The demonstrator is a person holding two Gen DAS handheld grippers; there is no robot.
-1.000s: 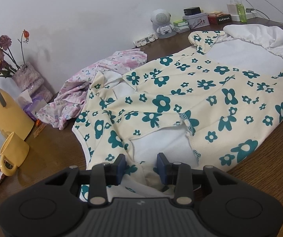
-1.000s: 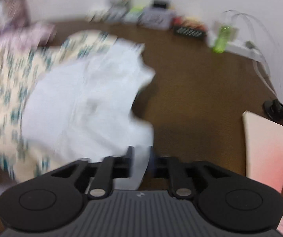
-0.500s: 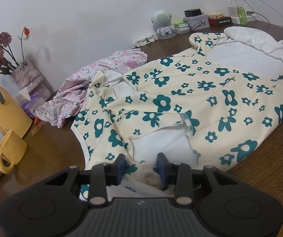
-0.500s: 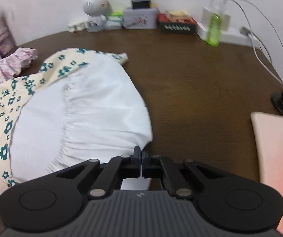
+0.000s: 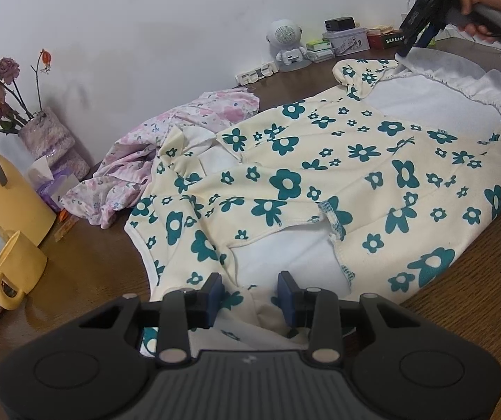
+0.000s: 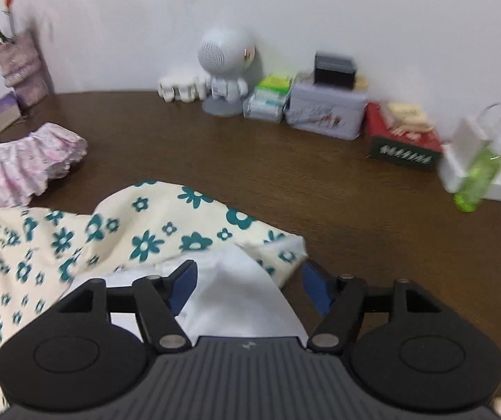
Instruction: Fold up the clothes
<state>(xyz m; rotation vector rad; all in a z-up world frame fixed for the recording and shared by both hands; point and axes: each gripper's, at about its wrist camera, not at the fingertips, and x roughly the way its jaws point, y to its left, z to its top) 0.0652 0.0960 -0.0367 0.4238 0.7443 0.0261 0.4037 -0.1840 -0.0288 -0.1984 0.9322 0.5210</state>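
Gripper (image 6: 248,288) on our right has just been opening, spread astride the floral garment (image 5: 320,189)'s white corner, while our left gripper (image 5: 250,295) pinches its bunched hem; any tug could undo the fold.

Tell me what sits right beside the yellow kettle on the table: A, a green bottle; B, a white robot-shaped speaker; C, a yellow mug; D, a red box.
C: in the left wrist view the yellow mug lies on its side next to the yellow kettle, while the other three things stand far off by the wall.
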